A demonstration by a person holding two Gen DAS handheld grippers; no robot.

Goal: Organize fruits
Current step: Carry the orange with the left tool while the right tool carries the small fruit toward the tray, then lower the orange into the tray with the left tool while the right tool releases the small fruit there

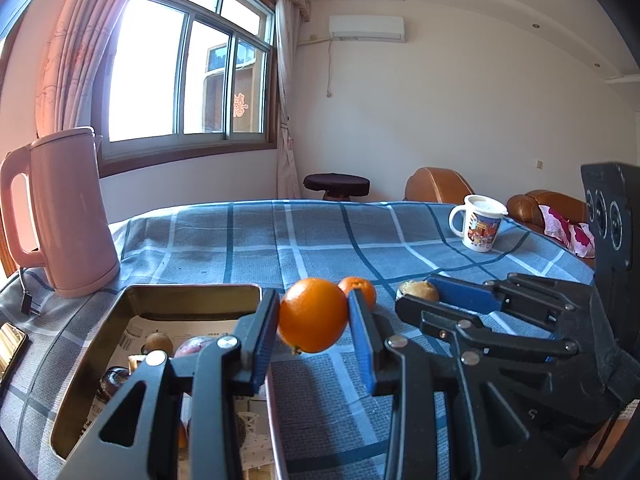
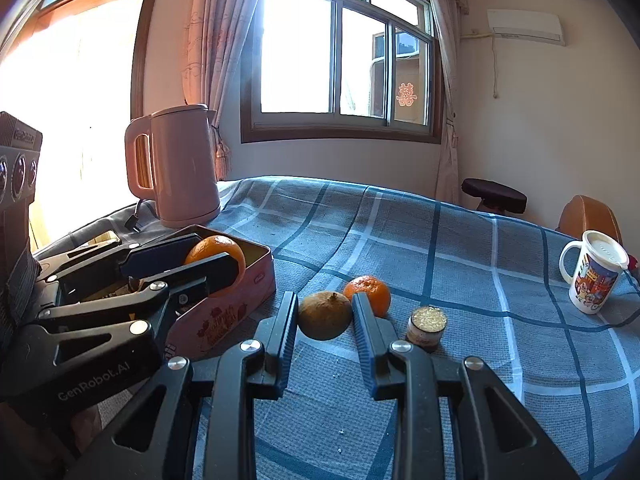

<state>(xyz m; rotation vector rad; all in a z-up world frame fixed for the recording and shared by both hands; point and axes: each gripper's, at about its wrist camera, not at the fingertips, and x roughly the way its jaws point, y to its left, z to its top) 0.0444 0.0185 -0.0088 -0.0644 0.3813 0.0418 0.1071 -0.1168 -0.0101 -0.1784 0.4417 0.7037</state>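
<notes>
My left gripper [image 1: 313, 316] is shut on a large orange [image 1: 313, 315] and holds it in the air just right of the open pink tin [image 1: 196, 295], which holds several fruits. The held orange also shows in the right wrist view [image 2: 218, 254] above the tin [image 2: 240, 300]. My right gripper [image 2: 325, 316] stands around a brown round fruit [image 2: 325, 315] on the table; the pads look to touch it. A small orange [image 2: 368, 294] lies just behind it. In the left wrist view the small orange [image 1: 359, 289] and brown fruit [image 1: 418, 290] lie beyond the right gripper [image 1: 416, 292].
A pink kettle [image 1: 68, 216] stands at the tin's far left. A printed mug [image 2: 592, 276] stands at the far right. A small gold-lidded jar [image 2: 426, 326] sits right of my right gripper. A phone [image 1: 10, 346] lies at the left edge. Blue checked cloth [image 2: 400, 232] covers the table.
</notes>
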